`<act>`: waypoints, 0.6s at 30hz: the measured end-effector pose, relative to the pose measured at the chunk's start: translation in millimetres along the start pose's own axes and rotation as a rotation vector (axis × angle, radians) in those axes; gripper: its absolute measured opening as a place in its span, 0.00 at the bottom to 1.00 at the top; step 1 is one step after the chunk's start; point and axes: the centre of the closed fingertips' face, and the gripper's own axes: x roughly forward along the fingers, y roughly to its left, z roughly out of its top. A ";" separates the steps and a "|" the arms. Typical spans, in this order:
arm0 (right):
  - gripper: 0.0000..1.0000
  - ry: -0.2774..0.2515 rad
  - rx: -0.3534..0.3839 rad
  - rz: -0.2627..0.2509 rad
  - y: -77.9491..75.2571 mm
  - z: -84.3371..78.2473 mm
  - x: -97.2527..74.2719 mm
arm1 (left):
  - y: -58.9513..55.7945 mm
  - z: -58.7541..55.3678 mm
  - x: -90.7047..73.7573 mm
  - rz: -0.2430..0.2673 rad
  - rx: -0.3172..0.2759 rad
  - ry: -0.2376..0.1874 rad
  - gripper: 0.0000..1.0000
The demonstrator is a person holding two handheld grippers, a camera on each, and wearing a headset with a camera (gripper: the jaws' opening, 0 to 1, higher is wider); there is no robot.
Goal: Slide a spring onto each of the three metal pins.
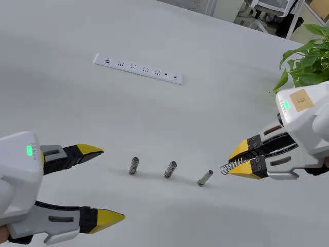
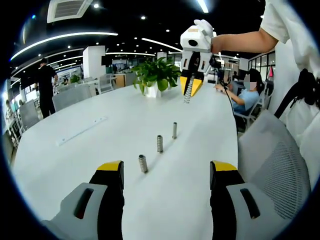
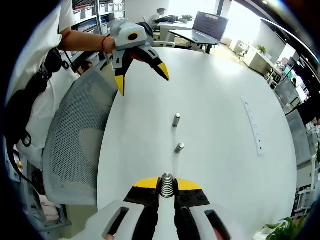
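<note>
White desk (image 1: 77, 103), three upright pins in a row at its middle. Left tool (image 1: 103, 184): jaws wide apart, empty; right tool (image 1: 237, 162): clamped on a loose spring (image 1: 232, 165), held just beside the bare pin (image 1: 204, 178). Left pin (image 1: 133, 165) and middle pin (image 1: 170, 169) each carry a spring.

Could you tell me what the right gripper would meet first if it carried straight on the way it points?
Most likely the bare pin, touched first by the spring held in the right gripper, though depth is unclear.
</note>
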 end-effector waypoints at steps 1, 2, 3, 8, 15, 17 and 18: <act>0.07 0.013 -0.001 -0.002 -2.4 -2.5 2.6 | 1.9 -0.5 -0.1 0.004 -0.004 -0.004 0.72; 0.07 0.021 -0.001 -0.002 -4.3 -4.0 4.4 | 3.0 -1.0 0.1 0.005 -0.004 -0.005 0.74; 0.07 0.029 0.002 -0.003 -11.2 -7.8 9.7 | 4.4 -2.1 0.4 0.005 -0.007 -0.004 0.75; 0.06 0.051 0.007 0.005 -22.9 -15.1 22.5 | 6.9 -6.5 2.4 -0.001 -0.034 -0.002 0.83; 0.06 0.092 0.000 0.013 -23.4 -21.8 36.7 | 12.9 -9.7 1.6 0.011 -0.063 -0.008 0.88; 0.06 0.099 0.001 0.018 -23.9 -23.4 40.4 | 14.7 -10.8 1.3 0.013 -0.072 -0.011 0.88; 0.06 0.102 0.002 0.020 -24.2 -24.1 41.9 | 15.2 -11.5 1.4 0.013 -0.074 -0.010 0.89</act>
